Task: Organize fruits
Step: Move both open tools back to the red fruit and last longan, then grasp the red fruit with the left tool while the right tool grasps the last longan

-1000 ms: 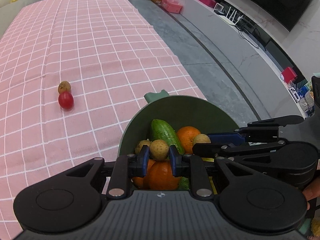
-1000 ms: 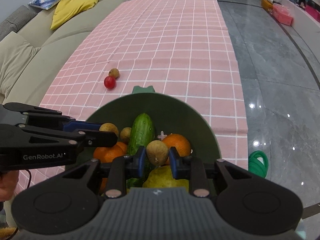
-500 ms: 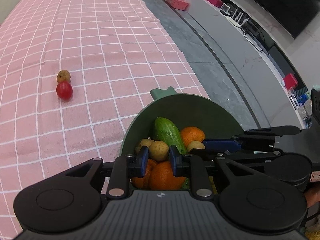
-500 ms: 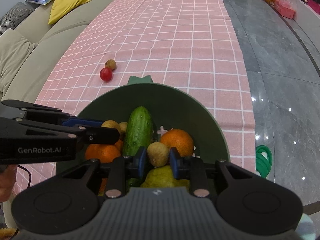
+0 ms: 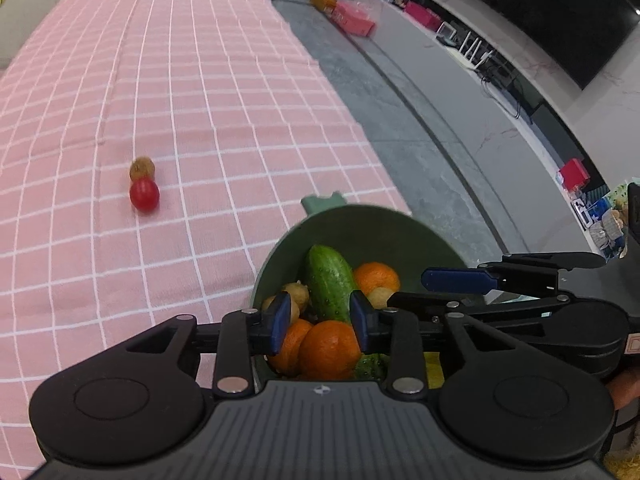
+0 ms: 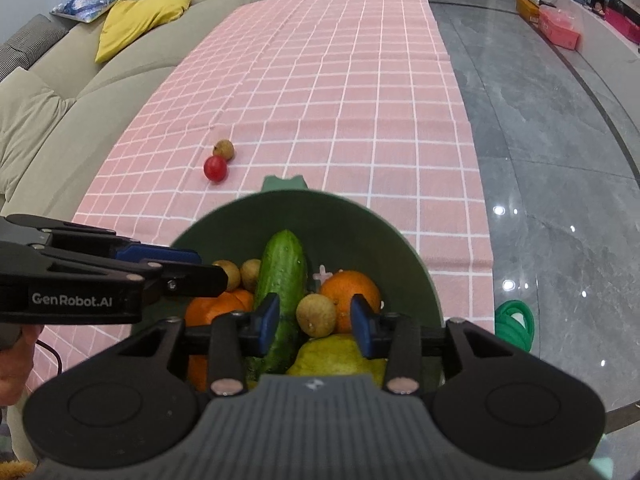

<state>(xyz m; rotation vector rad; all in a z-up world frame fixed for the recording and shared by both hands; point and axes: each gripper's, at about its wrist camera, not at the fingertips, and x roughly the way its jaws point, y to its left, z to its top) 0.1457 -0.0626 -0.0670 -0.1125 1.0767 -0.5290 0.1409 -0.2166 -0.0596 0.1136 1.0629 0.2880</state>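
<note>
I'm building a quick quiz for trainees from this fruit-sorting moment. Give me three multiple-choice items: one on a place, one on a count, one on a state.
1. Where does the cucumber lie?
A. on the cloth
B. in the green bowl
C. on the floor

2. How many small fruits lie loose on the pink cloth?
A. two
B. four
C. none

3. How does the right gripper stand?
A. clamped on the cucumber
B. jaws apart, pressing nothing
C. holding the bowl's rim

Answers:
1 B, it leans among the oranges inside the bowl.
2 A, only a red fruit and a brown fruit, side by side.
3 B, a gap shows on either side of the brown longan between its pads.
</note>
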